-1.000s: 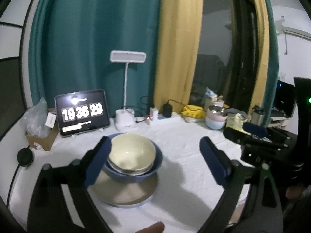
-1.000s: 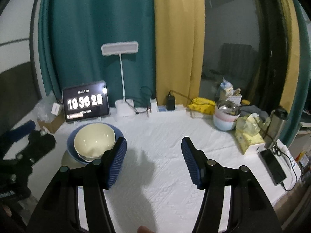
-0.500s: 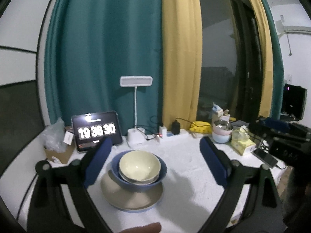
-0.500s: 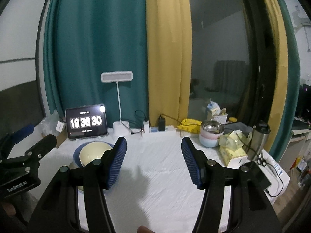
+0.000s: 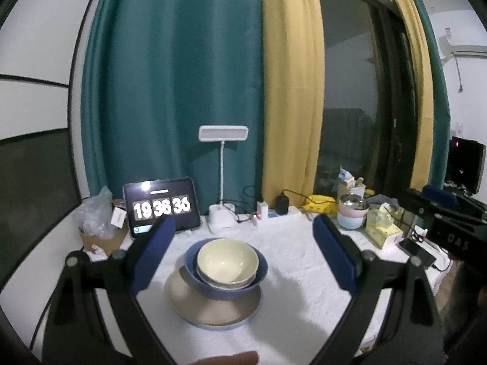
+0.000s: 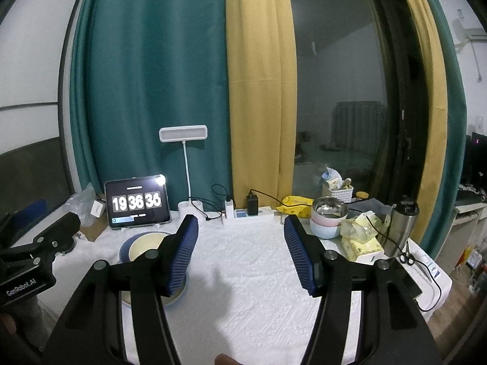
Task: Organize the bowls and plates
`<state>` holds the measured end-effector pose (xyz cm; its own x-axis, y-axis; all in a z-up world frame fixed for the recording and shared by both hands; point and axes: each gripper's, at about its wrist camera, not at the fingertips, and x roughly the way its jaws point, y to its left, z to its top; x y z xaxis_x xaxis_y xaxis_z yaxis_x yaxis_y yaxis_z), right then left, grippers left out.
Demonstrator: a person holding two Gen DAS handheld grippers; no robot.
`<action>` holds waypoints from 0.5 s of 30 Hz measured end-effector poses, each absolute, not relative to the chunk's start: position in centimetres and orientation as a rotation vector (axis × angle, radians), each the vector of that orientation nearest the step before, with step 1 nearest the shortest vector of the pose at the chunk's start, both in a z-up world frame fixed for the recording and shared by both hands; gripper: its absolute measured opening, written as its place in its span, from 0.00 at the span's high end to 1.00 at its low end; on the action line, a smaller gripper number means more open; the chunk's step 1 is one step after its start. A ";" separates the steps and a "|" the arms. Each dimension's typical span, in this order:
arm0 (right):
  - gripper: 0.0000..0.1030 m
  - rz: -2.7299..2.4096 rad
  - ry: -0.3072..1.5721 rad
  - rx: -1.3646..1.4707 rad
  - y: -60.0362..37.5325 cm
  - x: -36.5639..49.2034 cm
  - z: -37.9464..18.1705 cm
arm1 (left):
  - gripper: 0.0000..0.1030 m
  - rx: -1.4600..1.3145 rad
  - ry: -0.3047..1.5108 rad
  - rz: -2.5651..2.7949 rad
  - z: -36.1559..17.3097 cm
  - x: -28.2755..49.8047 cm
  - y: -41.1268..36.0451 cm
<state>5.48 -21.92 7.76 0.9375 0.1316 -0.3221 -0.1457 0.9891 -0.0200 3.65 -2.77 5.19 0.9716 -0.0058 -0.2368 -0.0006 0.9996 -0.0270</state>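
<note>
A cream bowl (image 5: pixel 226 260) sits nested inside a blue bowl (image 5: pixel 223 290), and both stand on a tan plate (image 5: pixel 210 311) on the white tablecloth. My left gripper (image 5: pixel 243 254) is open and empty, held back from and above the stack. My right gripper (image 6: pixel 242 251) is open and empty over the middle of the table. In the right wrist view the cream bowl (image 6: pixel 146 246) shows partly behind my left finger, with the plate's rim (image 6: pixel 179 295) below it.
A tablet clock (image 5: pixel 161 208), desk lamp (image 5: pixel 222 182) and power strip (image 6: pixel 246 214) line the back. Stacked pastel bowls (image 6: pixel 328 222), tissue packs (image 6: pixel 360 238) and a steel flask (image 6: pixel 400 228) stand at the right. A box with a plastic bag (image 5: pixel 97 225) sits back left.
Both grippers have pulled back and risen away from the table, so the bowl stack looks smaller and farther. The stack itself has not moved. Both grippers stay open.
</note>
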 end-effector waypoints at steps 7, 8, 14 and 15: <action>0.40 0.151 0.339 -0.049 -21.5 5.9 7.6 | 0.09 -0.034 0.254 0.018 4.8 4.2 -2.2; 0.40 0.152 0.342 -0.050 -21.4 5.9 7.6 | 0.09 -0.035 0.256 0.019 4.8 4.1 -2.3; 0.40 0.157 0.350 -0.056 -21.1 6.1 7.3 | 0.09 -0.039 0.264 0.031 4.6 4.2 -2.1; 0.40 0.158 0.350 -0.057 -21.1 6.2 7.3 | 0.09 -0.041 0.265 0.032 4.5 4.2 -2.0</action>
<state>6.17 -21.09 7.32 0.9272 0.1438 -0.3460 -0.1636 0.9861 -0.0286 4.19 -2.01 4.54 0.9646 0.0265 -0.2623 -0.0375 0.9986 -0.0367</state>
